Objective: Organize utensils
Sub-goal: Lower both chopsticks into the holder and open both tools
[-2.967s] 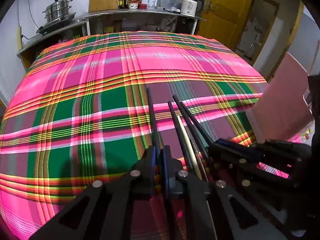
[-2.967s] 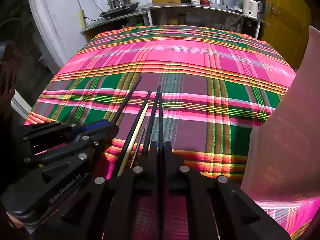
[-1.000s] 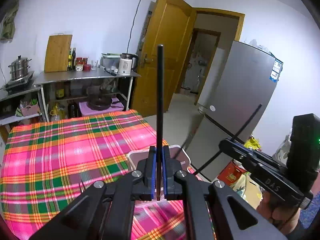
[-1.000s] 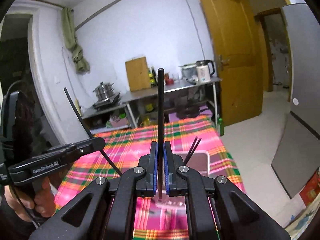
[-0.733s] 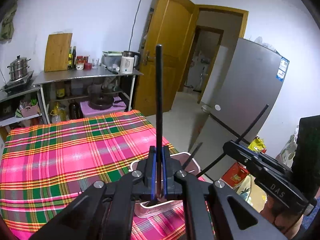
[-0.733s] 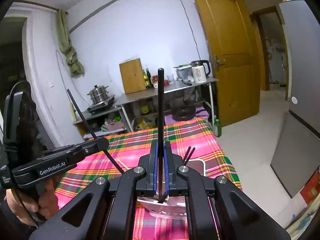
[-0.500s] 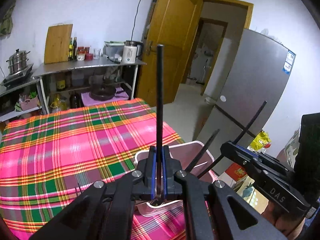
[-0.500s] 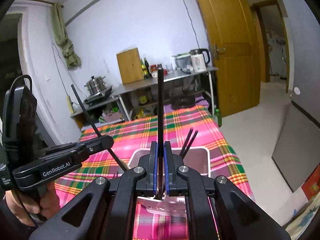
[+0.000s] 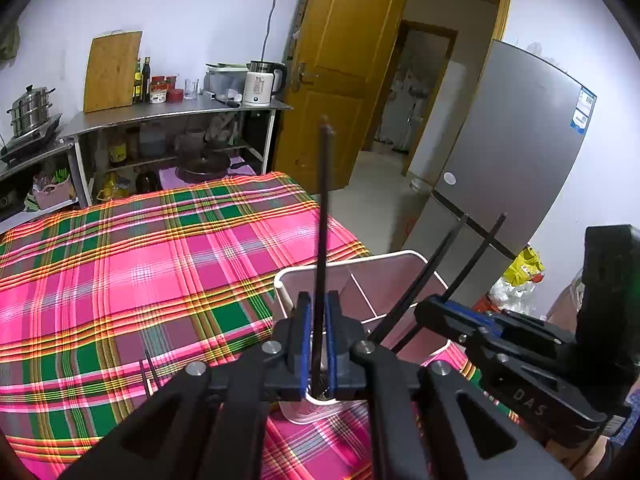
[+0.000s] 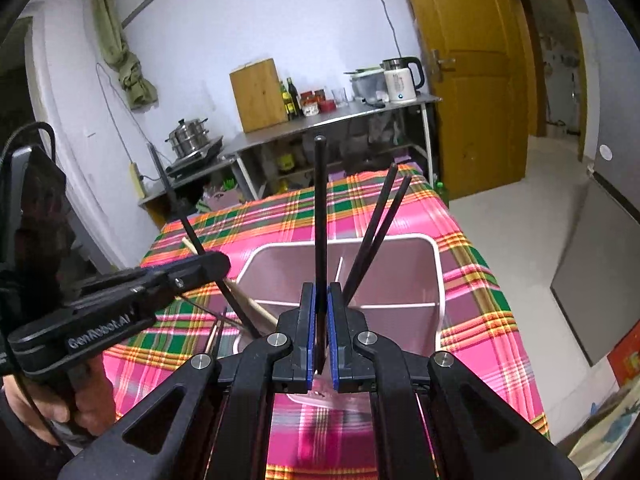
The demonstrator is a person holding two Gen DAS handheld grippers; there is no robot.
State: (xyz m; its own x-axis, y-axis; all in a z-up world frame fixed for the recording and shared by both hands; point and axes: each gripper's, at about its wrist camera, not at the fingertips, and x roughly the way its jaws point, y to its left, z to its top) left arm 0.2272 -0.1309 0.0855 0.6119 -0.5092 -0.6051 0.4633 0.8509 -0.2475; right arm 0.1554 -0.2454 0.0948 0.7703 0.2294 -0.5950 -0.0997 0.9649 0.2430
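My left gripper (image 9: 316, 344) is shut on a black chopstick (image 9: 323, 216) that stands upright over the near edge of a pink divided utensil bin (image 9: 384, 268). My right gripper (image 10: 319, 336) is shut on another black chopstick (image 10: 320, 208), held upright over the same bin (image 10: 438, 264). Two black chopsticks (image 10: 380, 224) lean inside the bin. In the left wrist view the right gripper (image 9: 452, 312) sits at the bin's right side. A wooden chopstick (image 10: 244, 300) lies by the bin's left edge.
The bin stands at the right edge of a table under a pink and green plaid cloth (image 9: 132, 264). Thin sticks (image 9: 148, 368) lie on the cloth. A steel shelf with a kettle (image 9: 260, 88), a yellow door and a fridge (image 9: 516, 152) are behind.
Both grippers lifted chopsticks off the cloth, tipped them upright and came down closer to the bin, which now looks larger in both views.
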